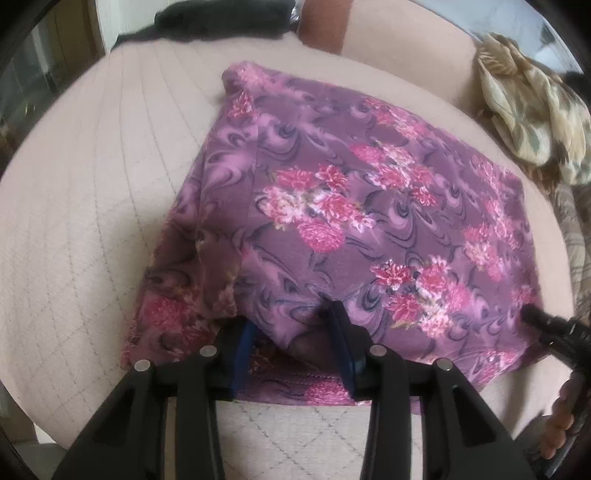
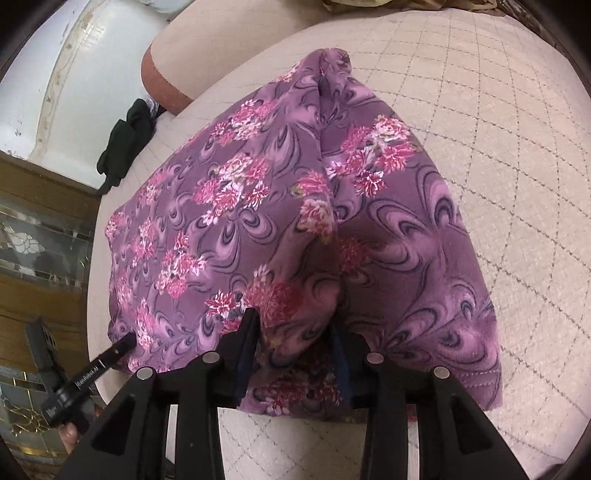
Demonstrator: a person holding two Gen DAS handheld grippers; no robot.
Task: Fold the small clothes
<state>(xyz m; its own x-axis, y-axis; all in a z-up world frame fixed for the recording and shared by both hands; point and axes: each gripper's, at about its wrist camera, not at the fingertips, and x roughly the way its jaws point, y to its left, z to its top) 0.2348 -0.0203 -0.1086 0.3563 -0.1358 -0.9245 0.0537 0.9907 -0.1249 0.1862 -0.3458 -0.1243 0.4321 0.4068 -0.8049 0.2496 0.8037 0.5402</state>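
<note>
Purple floral garment (image 1: 369, 221) lies folded on the quilted bed (image 1: 92, 221), long axis running left-right. Left gripper (image 1: 291, 332) and right gripper (image 2: 295, 339) stand parted over its near hem.

This is a home, most likely a bedroom or sitting room. The work surface is a bed (image 1: 92, 206) or wide cushioned seat covered in a pale pink quilted spread stitched in a diamond pattern. A padded bolster or headrest (image 1: 399, 40) in the same pink runs along its far edge, with a rust-brown cushion end (image 1: 323, 27) beside it. Loose laundry lies about: a purple floral garment (image 1: 332, 206) spread out, a crumpled beige leaf-print cloth (image 1: 528, 107) at one side, and a dark garment (image 2: 125, 144) near the edge. Beyond the bed stand wood-panelled furniture (image 2: 40, 291) with decorative mirrored glass insets (image 2: 33, 240) and a scuffed white wall (image 2: 66, 74).
</note>
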